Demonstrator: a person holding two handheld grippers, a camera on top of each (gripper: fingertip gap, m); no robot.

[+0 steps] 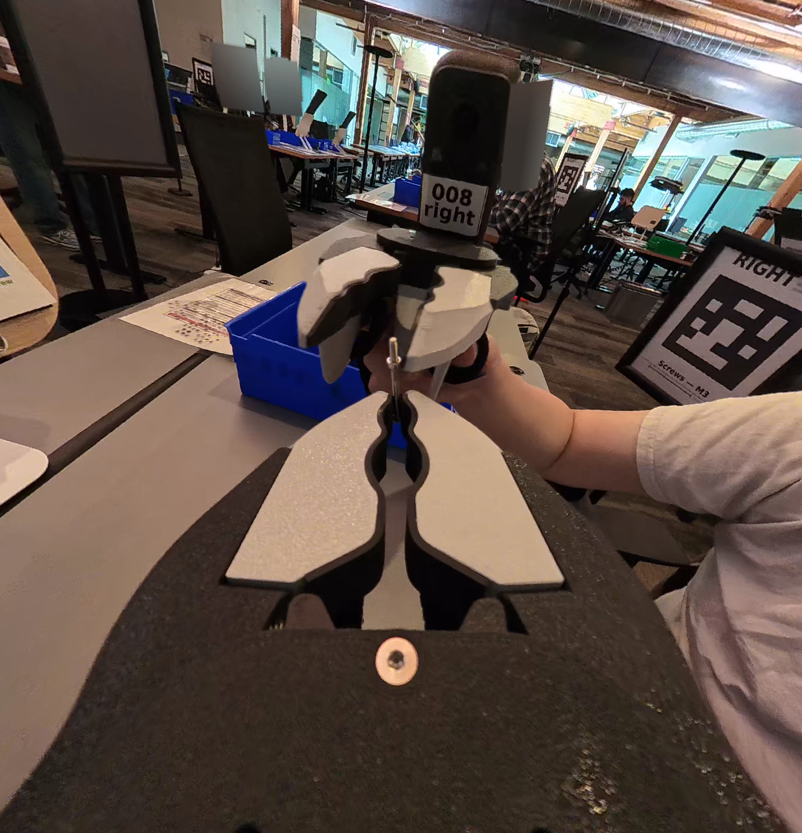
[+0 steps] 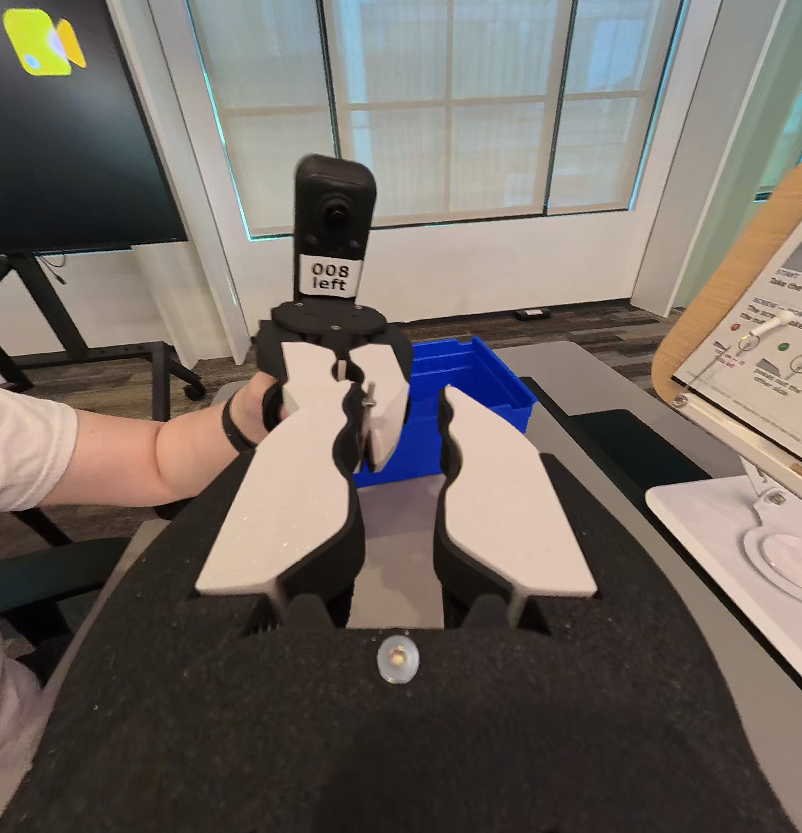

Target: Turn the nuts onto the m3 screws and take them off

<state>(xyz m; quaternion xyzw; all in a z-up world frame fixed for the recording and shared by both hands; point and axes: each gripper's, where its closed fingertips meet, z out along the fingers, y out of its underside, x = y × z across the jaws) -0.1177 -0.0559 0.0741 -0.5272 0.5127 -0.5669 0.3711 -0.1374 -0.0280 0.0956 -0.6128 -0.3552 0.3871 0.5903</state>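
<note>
The left gripper (image 1: 395, 399) has its fingers pinched narrow on the lower shank of an m3 screw (image 1: 392, 367), which stands upright above the blue plastic bin (image 1: 273, 356) on the grey counter (image 1: 97, 518). A small nut (image 1: 391, 360) sits high on the thread, just under the head. The right gripper (image 2: 396, 412) faces it from just beside, its fingers spread wide and empty. The screw is thin, stiff bright steel, light and likely slippery; the nut is tiny, so it should be taken by its flats between the textured grey finger pads, lightly, or it may skid off.
</note>
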